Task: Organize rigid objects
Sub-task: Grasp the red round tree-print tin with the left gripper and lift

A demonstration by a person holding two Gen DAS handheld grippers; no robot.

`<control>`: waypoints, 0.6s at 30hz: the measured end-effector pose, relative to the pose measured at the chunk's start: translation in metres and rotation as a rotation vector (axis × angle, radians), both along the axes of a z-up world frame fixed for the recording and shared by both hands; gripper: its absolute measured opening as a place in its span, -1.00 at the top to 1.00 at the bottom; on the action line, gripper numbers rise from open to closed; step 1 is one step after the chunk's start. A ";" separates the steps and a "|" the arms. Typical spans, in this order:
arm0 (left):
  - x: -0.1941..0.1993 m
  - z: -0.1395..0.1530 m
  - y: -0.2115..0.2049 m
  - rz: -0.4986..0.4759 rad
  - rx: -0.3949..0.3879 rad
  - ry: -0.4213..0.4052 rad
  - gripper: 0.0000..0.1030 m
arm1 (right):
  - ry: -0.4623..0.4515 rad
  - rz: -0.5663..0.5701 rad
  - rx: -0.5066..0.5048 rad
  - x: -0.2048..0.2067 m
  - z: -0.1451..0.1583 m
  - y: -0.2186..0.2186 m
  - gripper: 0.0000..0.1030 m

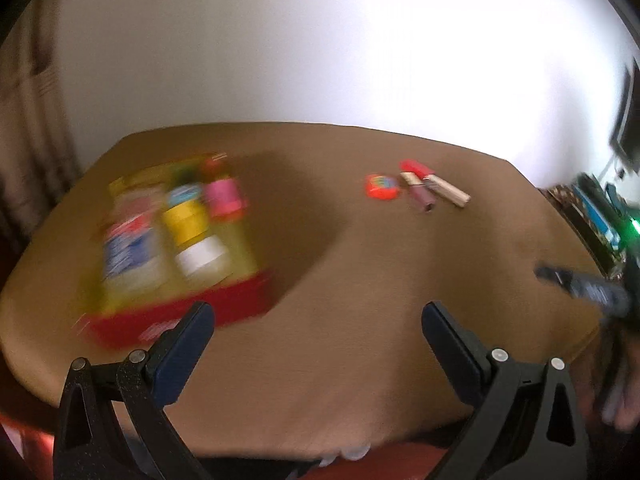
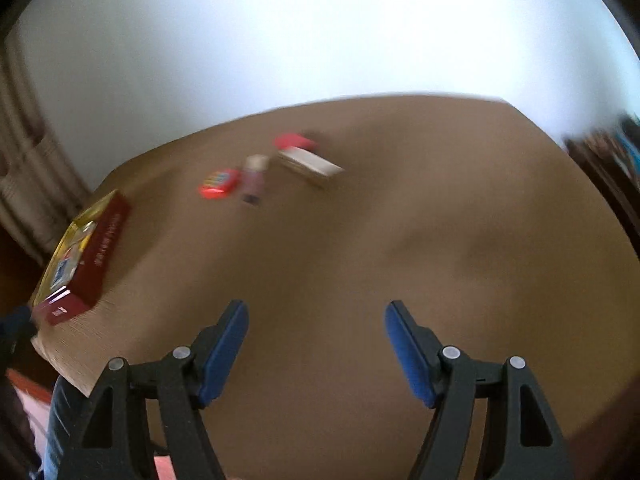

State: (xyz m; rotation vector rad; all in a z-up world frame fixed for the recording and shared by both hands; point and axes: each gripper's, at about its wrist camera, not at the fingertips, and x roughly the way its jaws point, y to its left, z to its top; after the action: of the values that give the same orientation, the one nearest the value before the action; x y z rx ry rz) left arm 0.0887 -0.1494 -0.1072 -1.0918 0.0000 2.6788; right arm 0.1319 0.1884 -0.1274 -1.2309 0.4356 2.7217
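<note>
— What do we have carrying everything?

— A brown table (image 1: 360, 264), matte, with a curved edge on our near side.

— And lying on it?

— We see a red box (image 1: 180, 316) with a yellow inside, holding blurred spools and packets. Taking that box as our landmark: well apart from it, to its right and toward the far edge, lies a small cluster. Nearest the box is a small orange-red item (image 1: 381, 187); beyond that a pinkish tube (image 1: 421, 194), a pale wooden-looking stick (image 1: 450, 190) touching it, and a red piece (image 1: 416, 167) just behind both.

— Anything between box and cluster?

— Only bare tabletop that we can make out.
</note>
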 end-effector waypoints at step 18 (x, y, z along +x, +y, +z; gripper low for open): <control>-0.220 -0.065 0.143 -0.002 -0.167 -0.149 -0.96 | 0.170 0.055 -0.047 0.030 0.075 0.033 -0.44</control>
State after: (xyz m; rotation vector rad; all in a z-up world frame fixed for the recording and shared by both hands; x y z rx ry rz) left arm -0.1315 -0.0064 -0.1722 -1.3377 0.2017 2.6277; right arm 0.1619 0.2214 -0.0522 -1.0406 0.4935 2.8915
